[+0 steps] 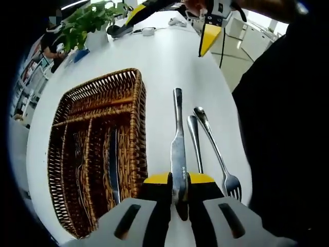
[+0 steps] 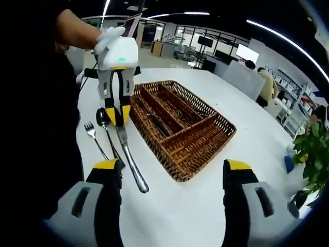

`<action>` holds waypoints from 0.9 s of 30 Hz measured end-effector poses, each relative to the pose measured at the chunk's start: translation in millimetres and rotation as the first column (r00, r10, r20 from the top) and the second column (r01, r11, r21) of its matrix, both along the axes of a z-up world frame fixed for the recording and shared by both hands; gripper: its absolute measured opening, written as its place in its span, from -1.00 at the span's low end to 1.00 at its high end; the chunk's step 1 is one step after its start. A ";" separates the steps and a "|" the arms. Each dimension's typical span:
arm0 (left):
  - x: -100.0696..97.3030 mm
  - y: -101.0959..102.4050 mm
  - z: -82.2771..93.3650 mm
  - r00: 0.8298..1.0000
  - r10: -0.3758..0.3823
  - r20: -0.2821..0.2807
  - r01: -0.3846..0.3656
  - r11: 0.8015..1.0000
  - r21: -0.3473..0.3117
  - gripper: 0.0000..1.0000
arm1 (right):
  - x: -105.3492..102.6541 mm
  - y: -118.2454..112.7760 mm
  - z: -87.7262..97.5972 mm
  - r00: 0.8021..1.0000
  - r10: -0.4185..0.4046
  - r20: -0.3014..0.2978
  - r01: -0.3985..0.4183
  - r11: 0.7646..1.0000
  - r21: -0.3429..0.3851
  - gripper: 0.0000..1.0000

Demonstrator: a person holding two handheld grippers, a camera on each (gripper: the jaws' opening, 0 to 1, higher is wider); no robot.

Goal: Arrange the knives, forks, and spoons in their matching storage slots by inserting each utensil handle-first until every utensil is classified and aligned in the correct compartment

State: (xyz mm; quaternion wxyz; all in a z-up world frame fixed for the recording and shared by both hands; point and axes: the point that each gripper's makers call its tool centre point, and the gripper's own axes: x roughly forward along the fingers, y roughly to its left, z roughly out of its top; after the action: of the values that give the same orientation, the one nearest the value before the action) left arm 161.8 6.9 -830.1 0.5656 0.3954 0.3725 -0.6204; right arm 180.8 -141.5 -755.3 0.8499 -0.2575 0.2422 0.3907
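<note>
The left tongs (image 1: 179,181) are pinched on the blade of a plain steel table knife (image 1: 178,149), its handle pointing to twelve o'clock over the white table (image 1: 169,56). The right tongs (image 2: 172,172) stand wide with nothing between them. A steel spoon (image 1: 194,139) and steel fork (image 1: 218,154) lie at three o'clock of the knife. The brown wicker cutlery tray (image 1: 134,123) lies at nine o'clock, one knife already in a slot. Best swing the handle round toward that same slot and keep the blade level.

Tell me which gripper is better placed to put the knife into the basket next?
Left. The left gripper already clamps the knife beside the wicker basket; the right gripper is open and empty.
</note>
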 end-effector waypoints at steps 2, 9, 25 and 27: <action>7.7 -10.6 9.7 0.998 0.055 0.019 -0.054 0.998 -0.036 -1.00 | -0.1 0.0 -1.4 1.000 0.006 -0.004 -0.006 1.000 -0.007 0.65; -13.3 18.0 -1.8 0.996 -0.024 -0.090 0.032 0.996 0.079 -1.00 | -2.9 4.0 -3.0 1.000 0.028 -0.010 -0.028 1.000 -0.012 0.60; -10.9 13.1 -42.9 0.998 -0.034 0.053 0.032 0.999 0.030 -0.69 | -2.1 2.2 -2.3 1.000 0.001 -0.017 -0.001 1.000 0.006 0.62; -14.3 12.9 -42.7 0.999 -0.022 0.035 0.021 0.999 0.037 -0.71 | -2.1 3.1 -1.7 1.000 0.000 -0.018 0.000 1.000 0.011 0.62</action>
State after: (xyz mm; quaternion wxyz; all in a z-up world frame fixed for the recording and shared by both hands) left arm 147.5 19.7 -872.7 0.5579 0.4207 0.3696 -0.6125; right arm 178.7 -138.4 -757.0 0.8491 -0.2494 0.2480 0.3942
